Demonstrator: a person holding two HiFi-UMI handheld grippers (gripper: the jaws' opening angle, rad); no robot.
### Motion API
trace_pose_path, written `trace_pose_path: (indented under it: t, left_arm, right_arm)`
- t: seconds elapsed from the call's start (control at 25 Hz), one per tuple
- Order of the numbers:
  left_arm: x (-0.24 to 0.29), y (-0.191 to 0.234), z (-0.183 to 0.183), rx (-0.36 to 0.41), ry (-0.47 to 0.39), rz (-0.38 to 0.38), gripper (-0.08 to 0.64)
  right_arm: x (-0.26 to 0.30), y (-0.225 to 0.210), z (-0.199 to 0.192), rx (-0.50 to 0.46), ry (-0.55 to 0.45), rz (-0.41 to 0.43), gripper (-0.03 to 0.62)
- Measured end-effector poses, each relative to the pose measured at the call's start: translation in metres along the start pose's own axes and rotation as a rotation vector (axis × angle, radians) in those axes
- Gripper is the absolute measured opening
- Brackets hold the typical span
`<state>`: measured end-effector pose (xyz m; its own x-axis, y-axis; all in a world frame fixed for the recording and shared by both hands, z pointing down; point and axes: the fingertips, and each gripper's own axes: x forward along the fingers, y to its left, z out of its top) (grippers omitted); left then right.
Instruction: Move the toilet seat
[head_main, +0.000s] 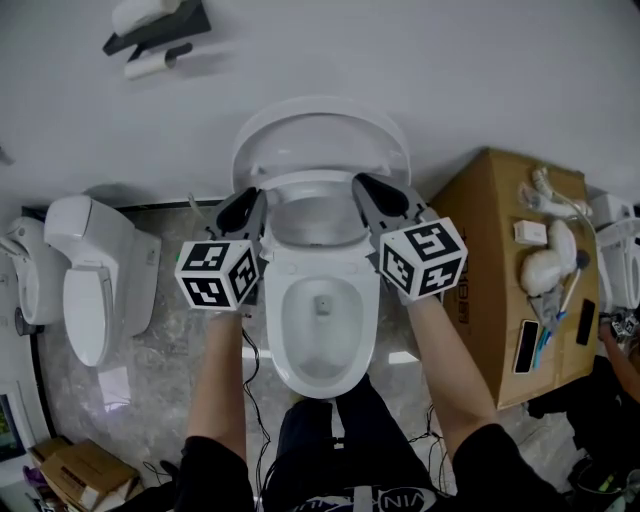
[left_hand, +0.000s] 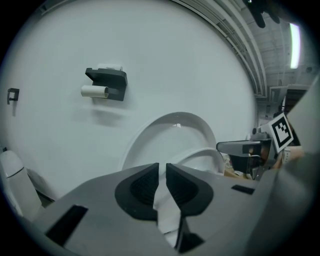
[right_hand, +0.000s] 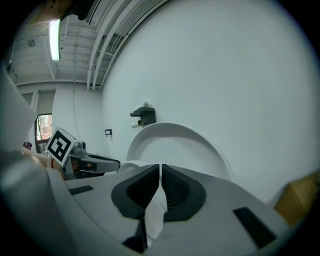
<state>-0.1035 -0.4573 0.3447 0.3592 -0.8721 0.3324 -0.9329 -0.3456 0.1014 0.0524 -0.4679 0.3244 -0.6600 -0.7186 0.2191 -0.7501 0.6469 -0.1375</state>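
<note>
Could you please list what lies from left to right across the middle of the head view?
side toilet → left gripper → toilet → right gripper → box

Raised lid (head_main: 320, 130) and wall (head_main: 450, 60) block you ahead of both jaws. A cardboard box (head_main: 480, 230) crowds in right of the right jaws; floor (head_main: 170, 330) lies open left of the left.
</note>
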Motion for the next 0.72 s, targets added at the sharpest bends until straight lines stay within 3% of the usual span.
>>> trace_pose_path:
  t: [0.4,0.72]
  left_arm:
    - [0.016,0.007,0.005,0.024,0.014,0.005,0.048]
    - [0.013,0.005,0.004,0.001,-0.016,-0.008,0.052]
  right_arm:
    - [0.015,-0.01,0.004,-0.004,-0.002,0.007,0.026]
    - [0.011,-0.009,0.004,0.014,-0.02,0.016,0.025]
